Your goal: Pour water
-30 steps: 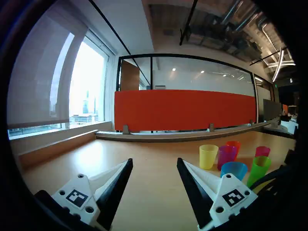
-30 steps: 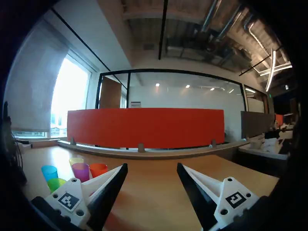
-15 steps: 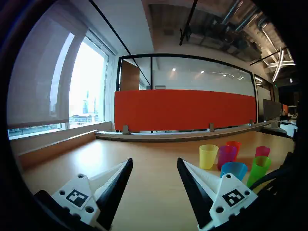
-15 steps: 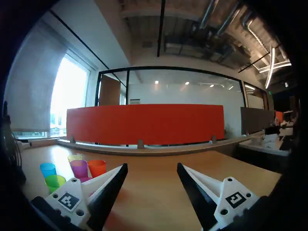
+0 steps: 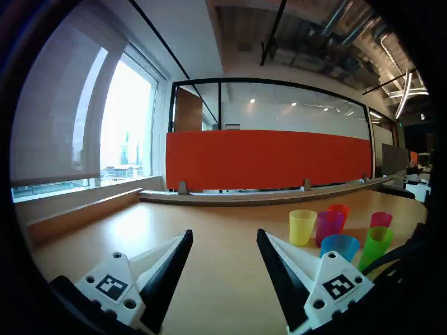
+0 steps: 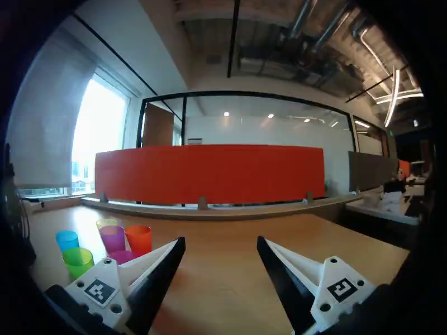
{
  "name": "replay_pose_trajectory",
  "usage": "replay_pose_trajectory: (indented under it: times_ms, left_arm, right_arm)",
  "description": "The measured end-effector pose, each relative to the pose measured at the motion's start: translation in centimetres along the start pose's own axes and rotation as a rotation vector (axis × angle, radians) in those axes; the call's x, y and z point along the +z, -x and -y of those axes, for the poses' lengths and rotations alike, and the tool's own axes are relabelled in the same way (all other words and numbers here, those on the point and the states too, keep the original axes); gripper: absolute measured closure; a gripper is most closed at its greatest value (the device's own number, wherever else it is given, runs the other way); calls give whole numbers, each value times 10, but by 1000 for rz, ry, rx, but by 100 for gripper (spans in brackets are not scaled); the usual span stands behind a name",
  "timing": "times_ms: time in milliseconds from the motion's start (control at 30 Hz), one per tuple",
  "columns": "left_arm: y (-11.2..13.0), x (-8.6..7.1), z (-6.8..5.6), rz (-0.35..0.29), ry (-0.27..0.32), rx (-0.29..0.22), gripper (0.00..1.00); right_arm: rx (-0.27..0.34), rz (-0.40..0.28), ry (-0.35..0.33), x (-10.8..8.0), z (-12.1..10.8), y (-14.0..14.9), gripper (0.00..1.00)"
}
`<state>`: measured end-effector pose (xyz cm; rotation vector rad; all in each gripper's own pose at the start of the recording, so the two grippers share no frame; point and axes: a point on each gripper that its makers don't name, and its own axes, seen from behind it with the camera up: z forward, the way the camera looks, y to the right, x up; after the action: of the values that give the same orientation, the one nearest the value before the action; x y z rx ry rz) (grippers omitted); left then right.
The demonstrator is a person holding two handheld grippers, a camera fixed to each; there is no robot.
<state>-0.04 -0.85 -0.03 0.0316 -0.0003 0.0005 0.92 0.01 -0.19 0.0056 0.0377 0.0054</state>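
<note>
Six drinking vessels stand close together on the wooden table (image 5: 167, 220), ahead and to the right of my left gripper (image 5: 223, 232): a yellow cup (image 5: 302, 226), purple cup (image 5: 328, 226), orange cup (image 5: 338, 210), pink cup (image 5: 381, 219), blue cup (image 5: 341, 245) and green cup (image 5: 376, 243). That gripper's jaws are spread wide, with nothing between them. My right gripper (image 6: 219, 240) is spread wide too and holds nothing; the group sits off to its left.
</note>
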Motion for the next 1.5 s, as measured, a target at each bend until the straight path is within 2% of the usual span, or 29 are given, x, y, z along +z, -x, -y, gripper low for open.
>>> replay_pose_trajectory:
  times_ms: [400, 1500]
  left_arm:
    - [0, 0, 0, 0, 0, 0, 16]
    - [-1, 0, 0, 0, 0, 0, 16]
  right_arm:
    - [-7, 36, 13, 1, -1, 7, 1]
    - [-7, 38, 13, 2, -1, 8, 1]
